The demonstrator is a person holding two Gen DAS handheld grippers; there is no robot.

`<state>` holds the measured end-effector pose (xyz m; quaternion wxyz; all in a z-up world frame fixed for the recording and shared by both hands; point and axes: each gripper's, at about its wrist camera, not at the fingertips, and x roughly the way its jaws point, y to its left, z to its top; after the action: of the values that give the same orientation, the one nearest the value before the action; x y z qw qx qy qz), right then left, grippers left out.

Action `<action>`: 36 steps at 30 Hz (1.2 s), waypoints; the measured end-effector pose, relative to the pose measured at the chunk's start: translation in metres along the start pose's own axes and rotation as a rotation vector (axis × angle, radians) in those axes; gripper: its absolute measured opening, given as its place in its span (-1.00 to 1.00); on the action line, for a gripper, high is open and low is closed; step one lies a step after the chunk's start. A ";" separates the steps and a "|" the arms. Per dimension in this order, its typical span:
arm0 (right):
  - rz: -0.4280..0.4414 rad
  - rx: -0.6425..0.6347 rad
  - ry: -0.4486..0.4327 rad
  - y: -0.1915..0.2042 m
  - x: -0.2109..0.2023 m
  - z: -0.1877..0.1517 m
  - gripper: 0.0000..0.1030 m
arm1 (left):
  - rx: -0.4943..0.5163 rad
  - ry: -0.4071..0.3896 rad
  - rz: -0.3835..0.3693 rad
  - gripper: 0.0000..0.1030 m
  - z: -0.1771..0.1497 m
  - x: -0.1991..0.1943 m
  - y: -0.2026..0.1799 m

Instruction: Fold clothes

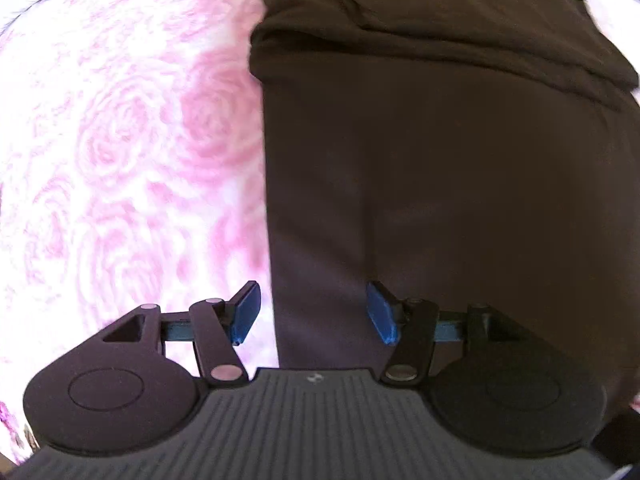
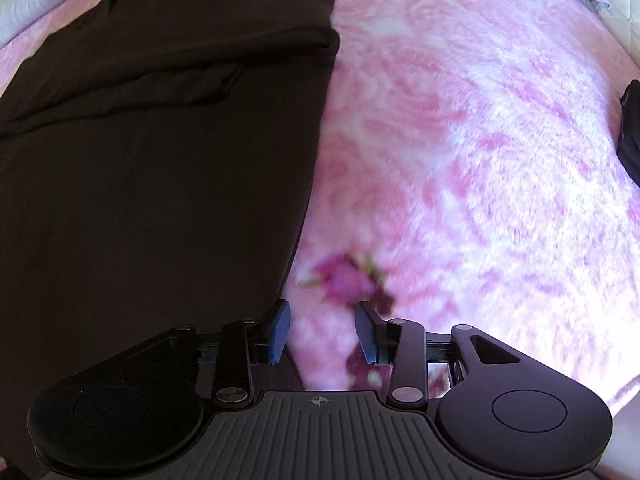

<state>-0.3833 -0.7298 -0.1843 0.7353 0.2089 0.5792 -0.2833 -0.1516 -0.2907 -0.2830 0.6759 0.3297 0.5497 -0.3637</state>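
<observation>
The dark garment [image 1: 440, 180] lies flat on the pink blanket [image 1: 120, 140], a fold seemingly laid at frame top. Left gripper [image 1: 314, 312] and right gripper [image 2: 322, 332] hang released, empty; more folds likely remain.

Matt dark cloth garment [image 1: 440, 160]; fuzzy pink blanket [image 2: 480, 160].

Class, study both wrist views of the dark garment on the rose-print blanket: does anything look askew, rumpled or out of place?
Mostly tidy. The dark garment lies flat with straight side edges on the pink rose-print blanket, but its far end is rumpled into uneven overlapping layers. Both grippers are open and hold nothing.
</observation>
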 end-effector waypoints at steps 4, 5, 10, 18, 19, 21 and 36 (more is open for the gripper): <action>-0.025 0.032 -0.019 0.015 -0.025 -0.027 -0.19 | 0.137 0.005 -0.053 0.06 -0.029 -0.002 -0.005; -0.027 0.040 -0.023 0.022 -0.032 -0.036 -0.16 | 0.193 0.009 -0.063 0.06 -0.039 -0.002 -0.006; -0.067 0.017 -0.034 0.063 -0.068 -0.099 -0.09 | 0.472 -0.010 -0.055 0.06 -0.089 -0.014 -0.002; -0.100 -0.009 0.002 0.102 -0.103 -0.170 -0.04 | 0.857 -0.207 -0.096 0.06 -0.178 -0.047 -0.014; -0.096 -0.030 0.008 0.107 -0.102 -0.173 -0.04 | 0.915 -0.230 -0.106 0.06 -0.189 -0.049 -0.020; -0.088 -0.072 0.020 0.116 -0.100 -0.175 -0.02 | 1.031 -0.269 -0.123 0.06 -0.213 -0.052 -0.034; 0.061 -0.441 -0.242 0.110 -0.086 -0.183 0.13 | 1.017 -0.382 -0.045 0.02 -0.258 -0.040 -0.049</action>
<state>-0.4601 -0.5159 -0.1477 0.8352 0.0257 0.5283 -0.1507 -0.3282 -0.0930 -0.2916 0.5109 0.5312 0.1789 -0.6517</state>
